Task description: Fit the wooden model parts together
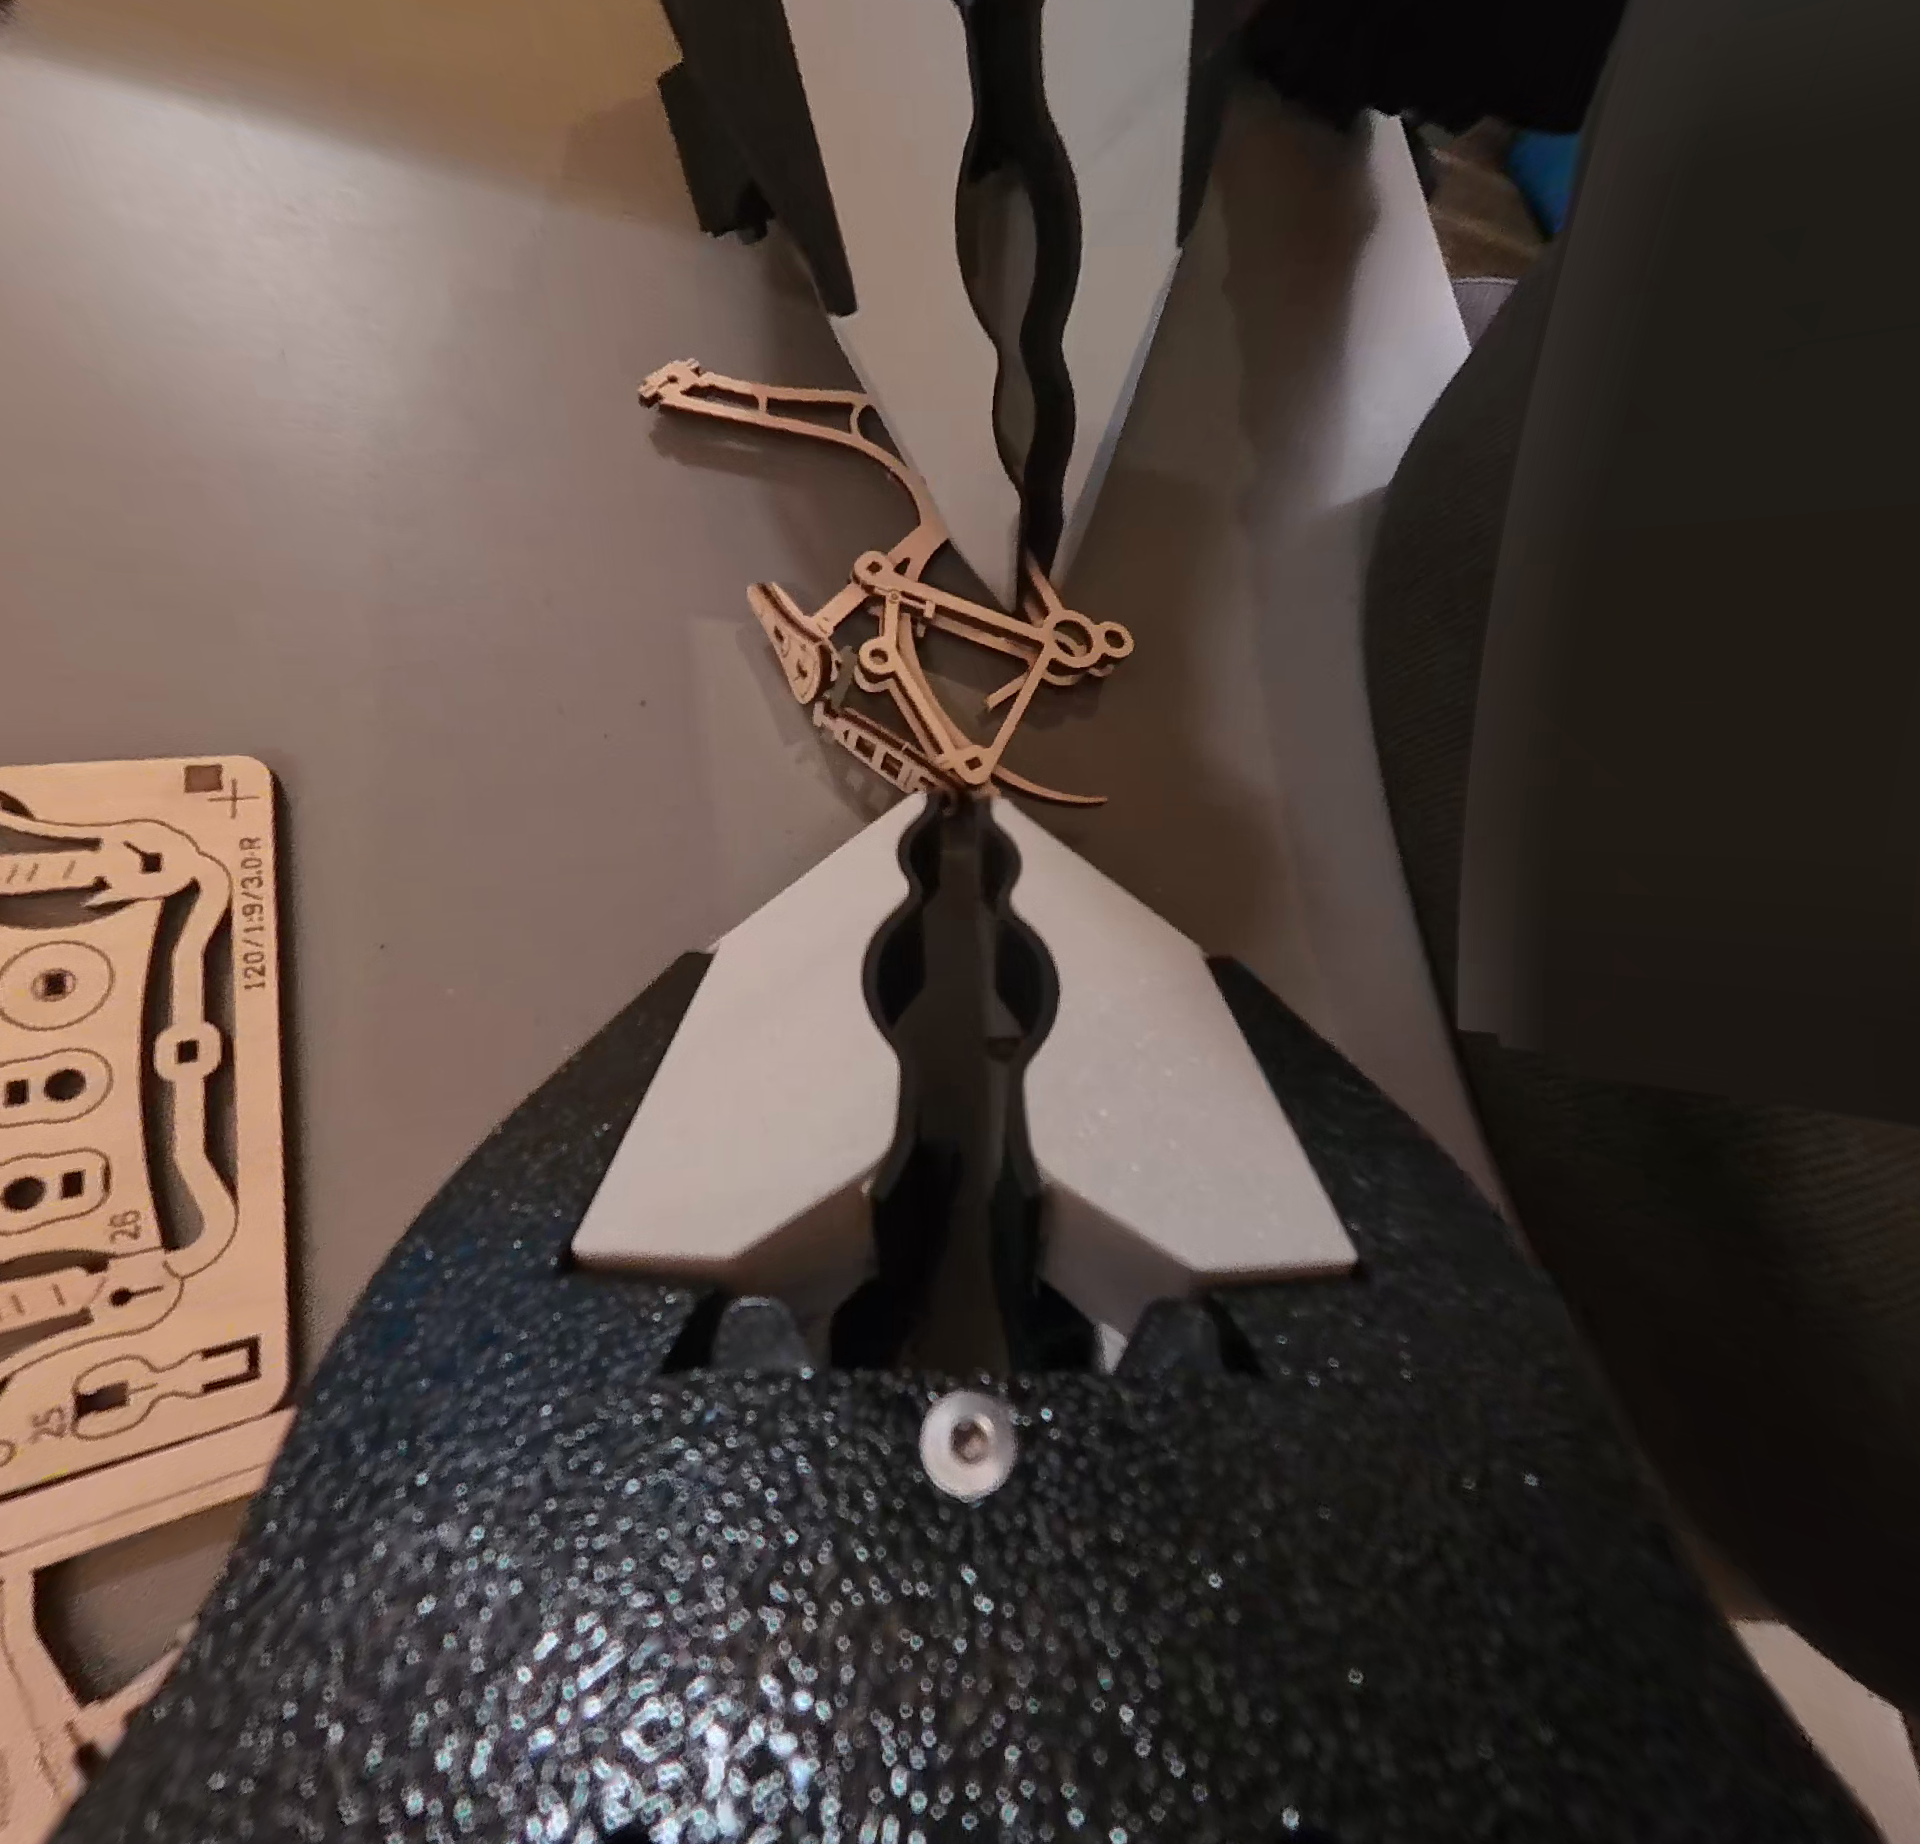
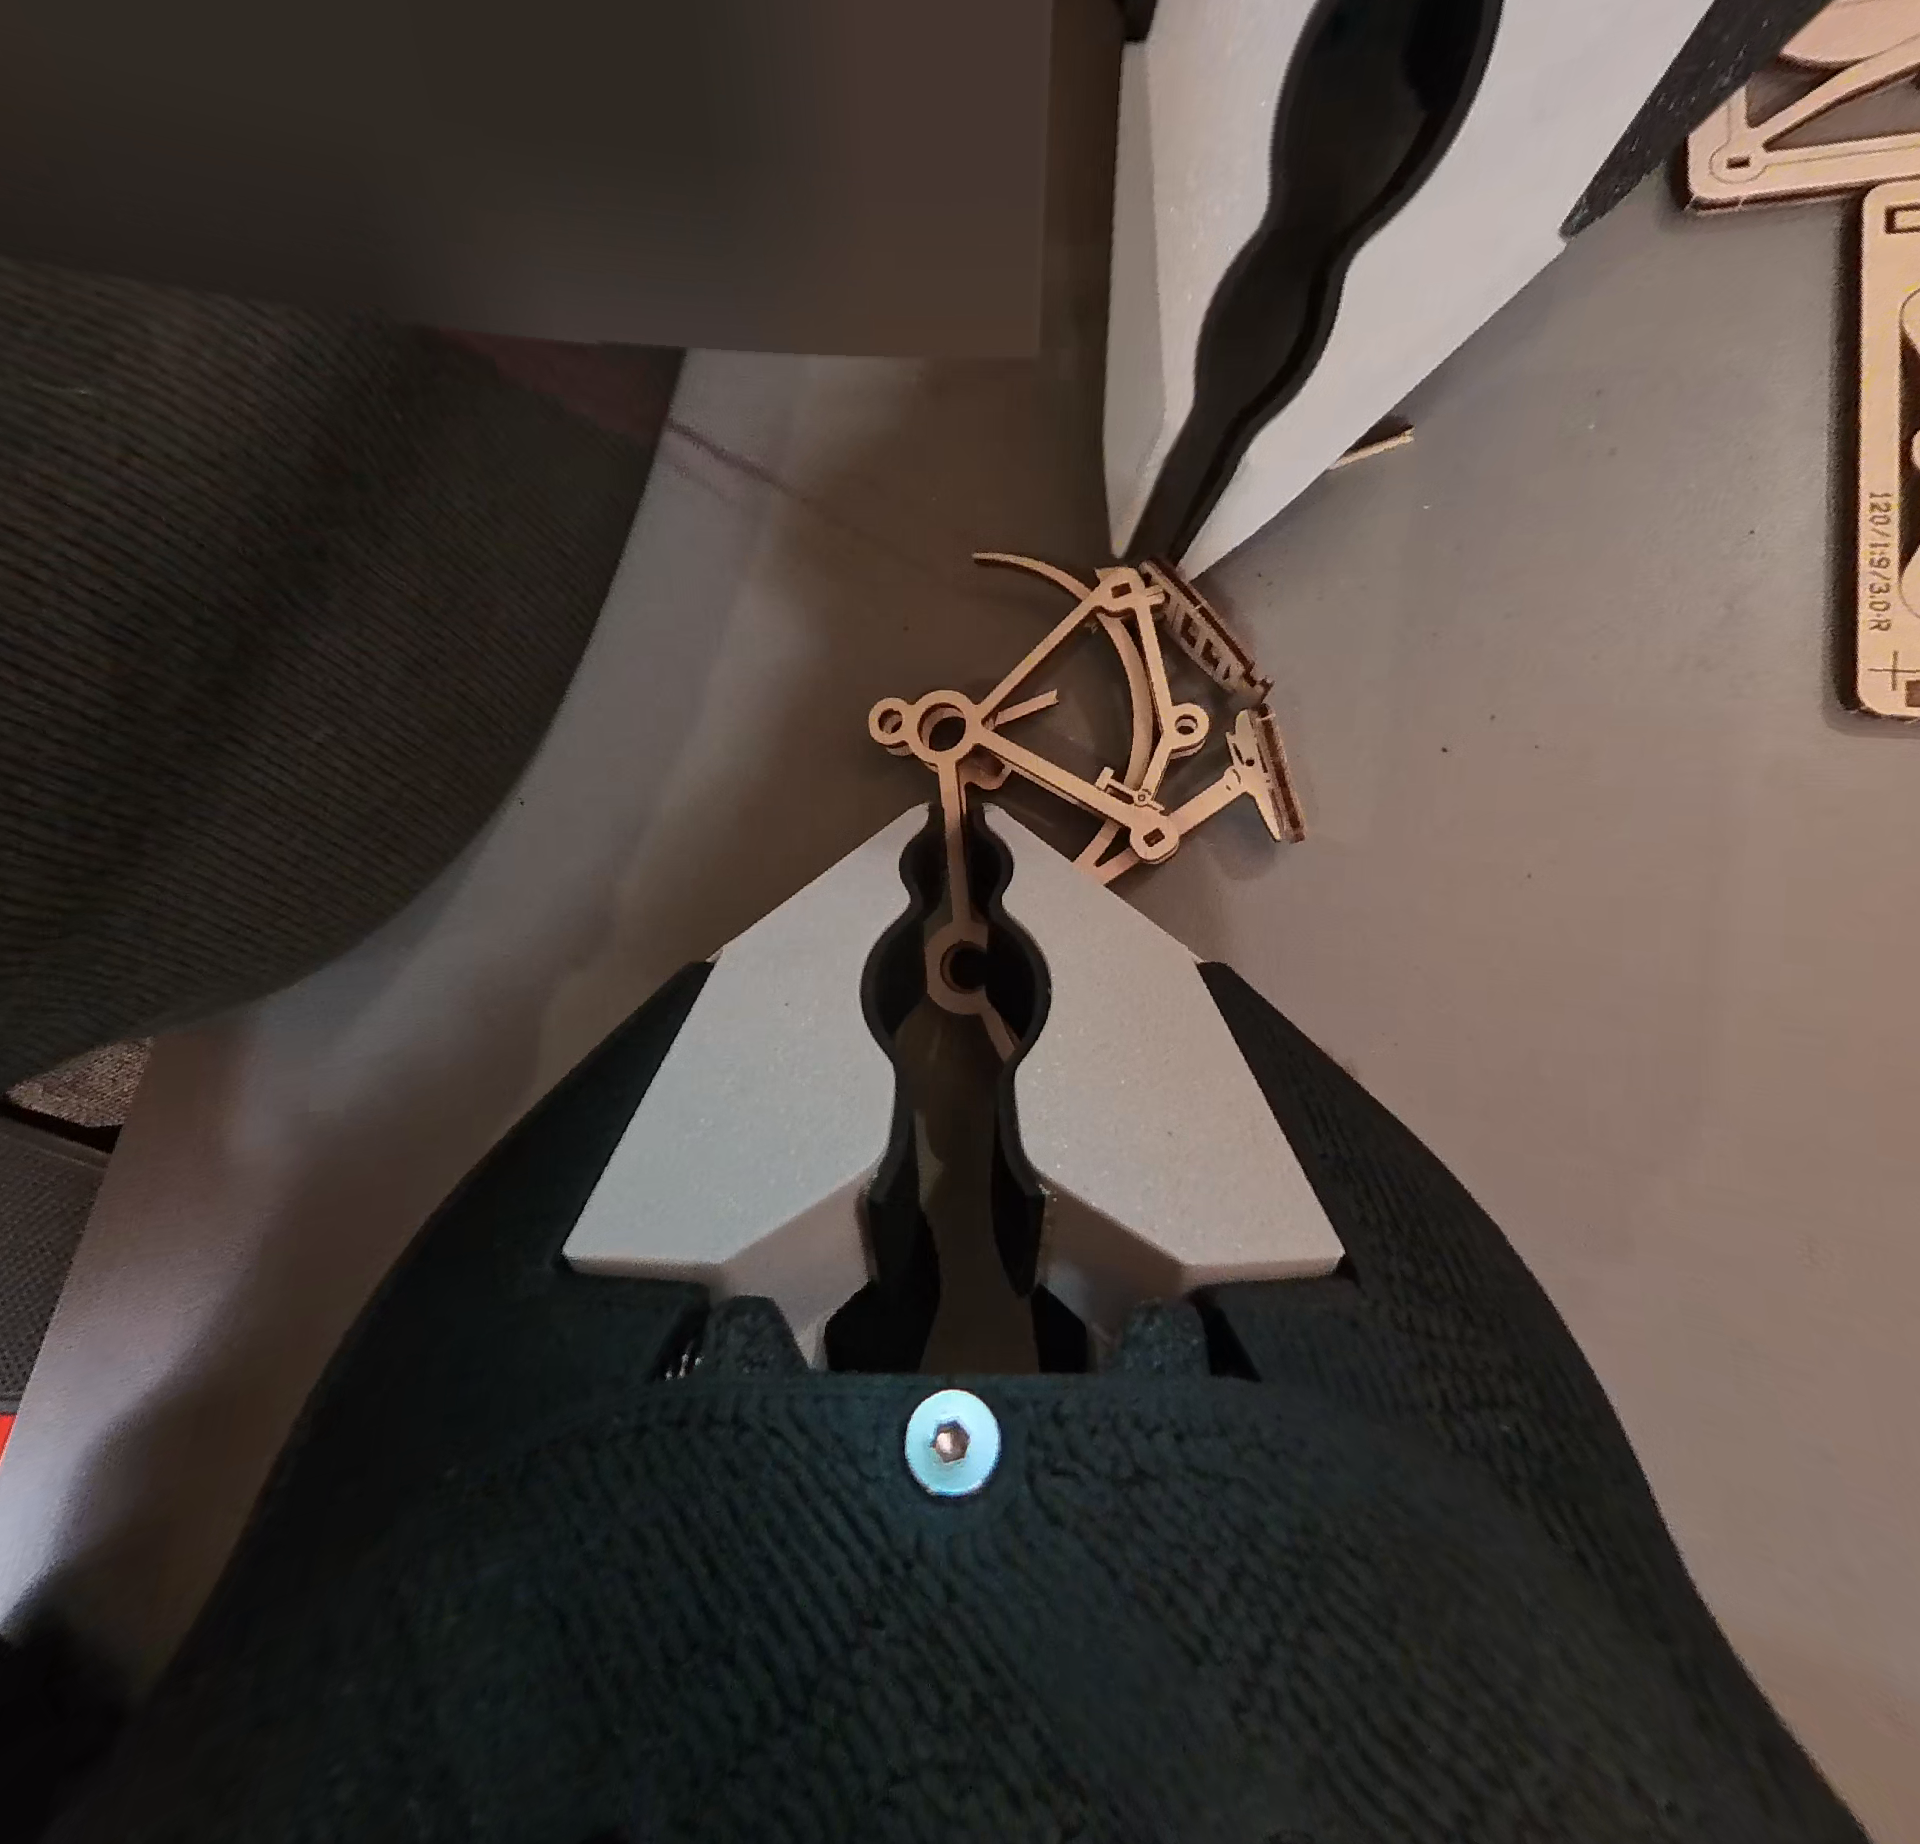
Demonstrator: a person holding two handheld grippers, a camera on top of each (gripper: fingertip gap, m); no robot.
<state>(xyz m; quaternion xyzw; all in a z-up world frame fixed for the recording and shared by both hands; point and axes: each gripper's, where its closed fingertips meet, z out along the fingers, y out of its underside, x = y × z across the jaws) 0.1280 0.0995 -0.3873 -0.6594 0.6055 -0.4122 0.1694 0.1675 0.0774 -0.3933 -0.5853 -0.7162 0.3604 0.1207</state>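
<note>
Grey table (image 1: 364,444) spreads beneath a plywood parts sheet (image 1: 135,1067) at its left; between my claws hangs the wooden frame (image 2: 1081,714), thin, light, brittle. My right gripper (image 2: 961,818) pinches its ringed strut, my left gripper (image 1: 961,807) nips the ladder-like part (image 1: 883,760); I would grip joints, not the slender arcs.

My left gripper (image 1: 958,807): pale grey fingers, black wavy pads, speckled black body. My right gripper (image 2: 961,807): same grey, black. Wooden model (image 1: 935,672): light tan, cut-out lattice. Part sheet (image 1: 125,1067): pale tan, dark burnt outlines. Table (image 1: 364,444): plain grey.
</note>
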